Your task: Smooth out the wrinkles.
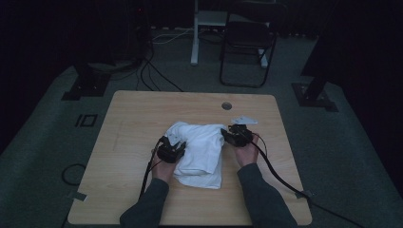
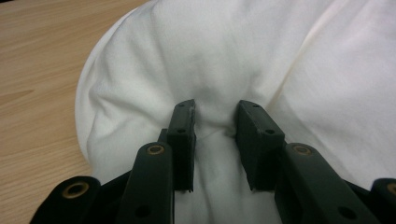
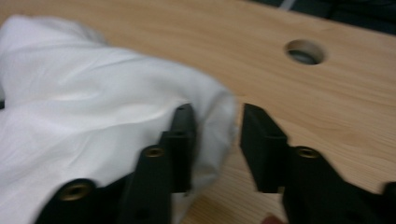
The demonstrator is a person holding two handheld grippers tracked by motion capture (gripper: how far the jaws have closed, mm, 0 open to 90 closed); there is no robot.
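Observation:
A crumpled white cloth (image 1: pixel 199 147) lies in a heap in the middle of the wooden table (image 1: pixel 142 109). My left gripper (image 1: pixel 175 144) is at the heap's left side. In the left gripper view its jaws (image 2: pixel 215 116) pinch a raised fold of the cloth (image 2: pixel 210 56), which puckers between the pads. My right gripper (image 1: pixel 229 131) is at the heap's upper right corner. In the right gripper view its jaws (image 3: pixel 215 116) straddle the cloth's edge (image 3: pixel 93 93): the fabric lies against the left jaw, and a gap shows before the right jaw.
A round cable hole (image 1: pixel 226 105) sits in the table top near the far edge, just beyond my right gripper, and shows as (image 3: pixel 305 51). A folding chair (image 1: pixel 247 38) and cables on the floor stand behind the table. Bare wood surrounds the cloth.

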